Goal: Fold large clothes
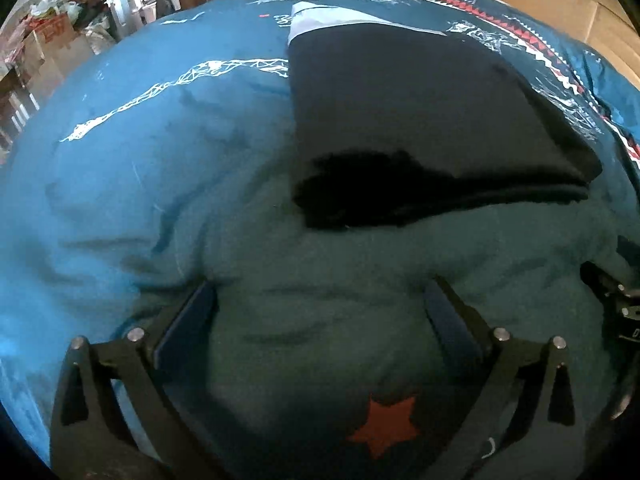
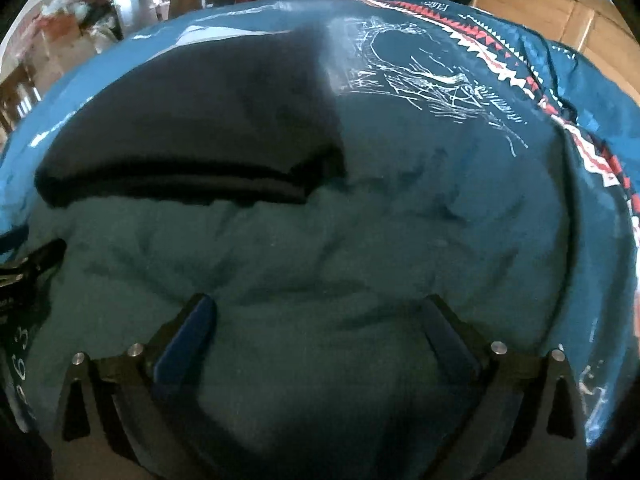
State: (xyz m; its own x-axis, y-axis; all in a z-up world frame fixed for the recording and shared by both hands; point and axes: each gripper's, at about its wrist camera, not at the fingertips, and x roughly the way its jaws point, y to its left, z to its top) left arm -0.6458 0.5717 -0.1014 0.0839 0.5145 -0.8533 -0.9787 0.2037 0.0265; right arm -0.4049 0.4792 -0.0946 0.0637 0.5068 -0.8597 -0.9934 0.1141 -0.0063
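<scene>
- Left gripper [image 1: 320, 312]: black linkage arms with silver pivot pins, flat blue pads [image 1: 188, 320]. Jaws spread wide, nothing between them; both tips press into the teal cover below.
- Right gripper [image 2: 320, 324]: same build, blue pads [image 2: 184, 340]. Jaws wide apart, holding nothing; tips rest on or just above the same cover, contact unclear.
- Each gripper's black frame shows at the edge of the other's view, so the two sit side by side, near each other.
- Folded dark garment [image 1: 420, 120]: matte black or navy cloth, roughly rectangular, thick stacked layers along its near fold edge. A pale grey-white strip shows at its far edge. It lies flat on the cover just beyond both grippers, untouched by either.
- Teal bed cover [image 1: 120, 180]: soft, puffy, creased fabric with white sketch-like line prints; a red, white and dark zigzag band [image 2: 520, 68] runs toward its far right edge. A red star print [image 1: 386, 426] sits near the left gripper's base.
- Wooden panels [image 2: 560, 12] behind the far right corner; cluttered boxes [image 1: 52, 36] beyond the far left.
</scene>
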